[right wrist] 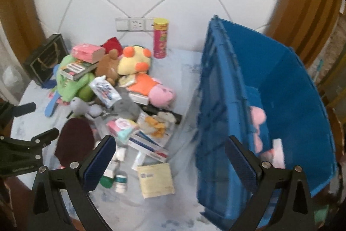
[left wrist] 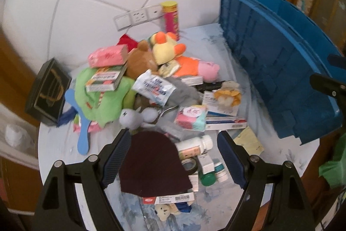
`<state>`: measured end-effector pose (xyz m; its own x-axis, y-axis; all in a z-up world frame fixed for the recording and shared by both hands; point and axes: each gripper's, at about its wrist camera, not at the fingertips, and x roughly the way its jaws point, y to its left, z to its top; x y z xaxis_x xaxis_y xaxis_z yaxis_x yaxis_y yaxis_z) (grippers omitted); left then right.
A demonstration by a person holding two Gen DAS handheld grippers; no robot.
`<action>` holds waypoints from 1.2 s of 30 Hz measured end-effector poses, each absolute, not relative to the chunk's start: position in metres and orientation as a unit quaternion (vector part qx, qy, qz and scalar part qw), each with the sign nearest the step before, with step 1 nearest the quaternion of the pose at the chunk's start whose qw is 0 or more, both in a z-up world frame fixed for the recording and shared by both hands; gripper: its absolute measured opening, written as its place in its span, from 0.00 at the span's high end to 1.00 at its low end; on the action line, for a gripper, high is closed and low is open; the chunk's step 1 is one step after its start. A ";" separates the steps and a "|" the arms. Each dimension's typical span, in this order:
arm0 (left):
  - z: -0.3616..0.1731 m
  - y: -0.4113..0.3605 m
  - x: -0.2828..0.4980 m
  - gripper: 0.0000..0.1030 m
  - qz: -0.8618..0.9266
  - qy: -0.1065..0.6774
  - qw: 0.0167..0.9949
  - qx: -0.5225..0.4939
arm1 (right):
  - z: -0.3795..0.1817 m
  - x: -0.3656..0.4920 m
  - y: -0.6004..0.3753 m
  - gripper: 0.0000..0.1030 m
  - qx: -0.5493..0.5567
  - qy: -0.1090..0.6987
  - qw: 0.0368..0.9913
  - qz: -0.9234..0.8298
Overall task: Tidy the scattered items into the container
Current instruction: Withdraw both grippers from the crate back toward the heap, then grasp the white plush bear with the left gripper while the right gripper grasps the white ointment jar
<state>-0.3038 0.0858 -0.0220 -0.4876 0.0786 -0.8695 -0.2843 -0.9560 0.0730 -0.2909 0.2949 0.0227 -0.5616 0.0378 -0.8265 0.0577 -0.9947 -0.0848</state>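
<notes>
My left hand-held gripper hangs with its jaws wide apart and nothing clamped; between the pads, just below them, lies the dark maroon beanie. My right hand-held gripper is likewise spread and empty, straddling the gap between the clutter and the near wall of the blue crate.

Going outward from the left one: tucked against the beanie's right edge are a white pill bottle, a roll of tape and a green-capped jar. If I close on the beanie carelessly, the right pad could sweep those small things along or knock them rolling (the bench edge is near my side). The beanie is soft, so a shallow pinch may catch only a fold and let it slip on the way over.

Farther ahead the pile rises: a tissue pack, a grey plush, a green plush with a box riding loose on it, a yellow plush. Any tug on a lower item could topple that box.

To the right of the right hand-held gripper the crate stands open, a pink item already inside. Its tall wall is close to my right pad, so a low carry could strike the rim. The two hand-held grippers also work near one another and could collide.
</notes>
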 end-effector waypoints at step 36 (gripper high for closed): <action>-0.224 -0.008 -0.203 0.20 0.825 0.063 0.049 -0.560 | -0.201 -0.248 0.217 0.38 0.569 0.008 0.058 -0.820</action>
<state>-0.2026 -0.0081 -0.2239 -0.3678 0.0094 -0.9299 -0.1511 -0.9873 0.0498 -0.2476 0.2167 -0.2006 -0.3447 -0.0851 -0.9348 0.1044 -0.9932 0.0519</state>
